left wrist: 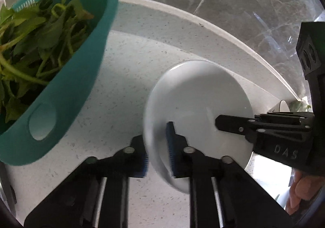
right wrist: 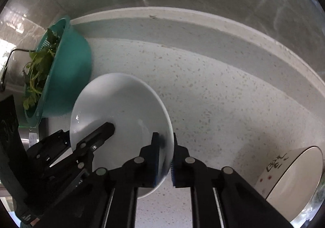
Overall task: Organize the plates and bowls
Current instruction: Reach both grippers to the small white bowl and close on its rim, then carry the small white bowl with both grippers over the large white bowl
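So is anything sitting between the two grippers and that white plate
No. Both already clamp its rim: the left hand-held gripper and the right hand-held gripper pinch opposite edges of the white plate. The teal colander of greens sits off to one side, apart.

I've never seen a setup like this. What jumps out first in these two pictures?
A glossy white ceramic plate sits mid-frame on the speckled pale countertop, pinched at opposite rims by the left gripper and the right gripper. Beside it stands a teal plastic colander heaped with leafy greens.
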Demonstrator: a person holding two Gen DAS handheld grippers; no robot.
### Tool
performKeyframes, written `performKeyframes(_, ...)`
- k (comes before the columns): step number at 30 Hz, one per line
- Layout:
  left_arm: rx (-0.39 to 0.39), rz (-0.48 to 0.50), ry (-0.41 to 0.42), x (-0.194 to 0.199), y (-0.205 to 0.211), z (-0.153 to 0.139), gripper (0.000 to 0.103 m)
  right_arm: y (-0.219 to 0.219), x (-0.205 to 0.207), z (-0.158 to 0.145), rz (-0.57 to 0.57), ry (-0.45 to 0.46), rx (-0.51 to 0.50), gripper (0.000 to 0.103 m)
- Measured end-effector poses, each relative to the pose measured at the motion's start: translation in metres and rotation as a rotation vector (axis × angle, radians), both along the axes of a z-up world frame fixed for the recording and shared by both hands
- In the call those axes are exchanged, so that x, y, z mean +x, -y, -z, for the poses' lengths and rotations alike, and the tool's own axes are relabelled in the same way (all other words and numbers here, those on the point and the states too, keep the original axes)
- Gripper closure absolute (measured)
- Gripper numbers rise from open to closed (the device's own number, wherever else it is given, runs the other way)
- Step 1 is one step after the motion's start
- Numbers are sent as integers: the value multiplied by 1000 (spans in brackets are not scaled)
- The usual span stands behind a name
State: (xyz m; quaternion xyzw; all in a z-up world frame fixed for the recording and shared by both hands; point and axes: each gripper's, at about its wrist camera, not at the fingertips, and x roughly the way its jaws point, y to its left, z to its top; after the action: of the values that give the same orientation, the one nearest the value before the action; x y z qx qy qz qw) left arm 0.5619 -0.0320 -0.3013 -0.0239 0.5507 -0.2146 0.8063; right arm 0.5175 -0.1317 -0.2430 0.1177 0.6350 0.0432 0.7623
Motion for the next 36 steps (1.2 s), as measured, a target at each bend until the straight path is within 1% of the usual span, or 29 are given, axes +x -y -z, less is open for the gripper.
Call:
performKeyframes(3, -14, 1, -15, 3, 0, 1, 91, -1, -4, -2, 4, 4, 23, 94)
performKeyframes(5, -7, 5, -9, 3, -1, -3, 91, -1, -10, -4, 2, 7, 18, 94)
performKeyframes(9, -14, 9, 3, -1, -5, -13, 91, 1, -13, -18, 9, 29, 23, 94)
performKeyframes(15, -39, 42, 29, -28, 3, -46, 91, 8, -37, -45, 27, 67, 32, 94)
performKeyframes(18, -45, 74, 39, -42, 10, -66, 91, 15, -59, -62, 51, 92, 34, 94)
performKeyframes(21, -48, 124, 49, -75, 32, -81, 91, 31, -83, -77, 81, 111, 34, 94)
performKeyframes(22, -48, 145, 53, -85, 39, -86, 91, 37, -98, -83, 96, 116, 29, 94)
performKeyframes(24, -50, 188, 50, -104, 53, -92, 91, 49, -114, -86, 120, 118, 24, 94)
performKeyframes(26, -55, 243, 46, -126, 73, -98, 91, 63, -147, -93, 159, 119, 19, 94)
performKeyframes(27, -57, 270, 42, -138, 82, -100, 91, 71, -156, -97, 173, 119, 19, 93)
performKeyframes(29, -61, 313, 35, -162, 96, -105, 91, 87, -193, -102, 218, 120, 26, 93)
performKeyframes(34, -56, 417, 22, -245, 132, -117, 91, 124, -267, -107, 281, 128, 52, 93)
performKeyframes(36, -47, 452, 10, -279, 153, -116, 91, 140, -299, -105, 309, 134, 71, 93)
